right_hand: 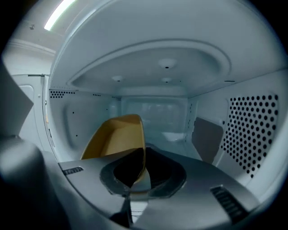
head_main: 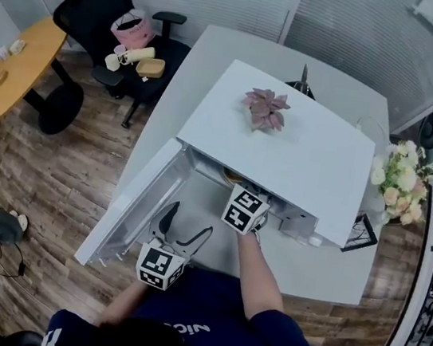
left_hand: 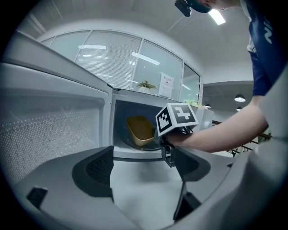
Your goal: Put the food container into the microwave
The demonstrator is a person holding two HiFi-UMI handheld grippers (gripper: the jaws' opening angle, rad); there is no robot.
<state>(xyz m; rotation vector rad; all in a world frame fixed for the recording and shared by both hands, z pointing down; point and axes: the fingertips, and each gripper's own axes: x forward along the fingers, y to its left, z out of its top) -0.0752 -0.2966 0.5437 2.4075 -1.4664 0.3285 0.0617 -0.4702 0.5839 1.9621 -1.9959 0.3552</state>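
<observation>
Inside the microwave [head_main: 314,167], your right gripper [right_hand: 135,182] has its jaws closed on one thin wall of the yellow container [right_hand: 117,137]. The container is tilted in the left half of the cavity, its hollow side turned left. Whether its base touches the cavity floor cannot be told. Your forearm reaches in through the opening. Your left gripper [head_main: 187,224] hovers on the near side over the table [head_main: 218,55], jaws spread wide with nothing between them. It is just right of the door [head_main: 135,204], which swings out to the near left. A plant [head_main: 265,108] sits on the microwave's top.
</observation>
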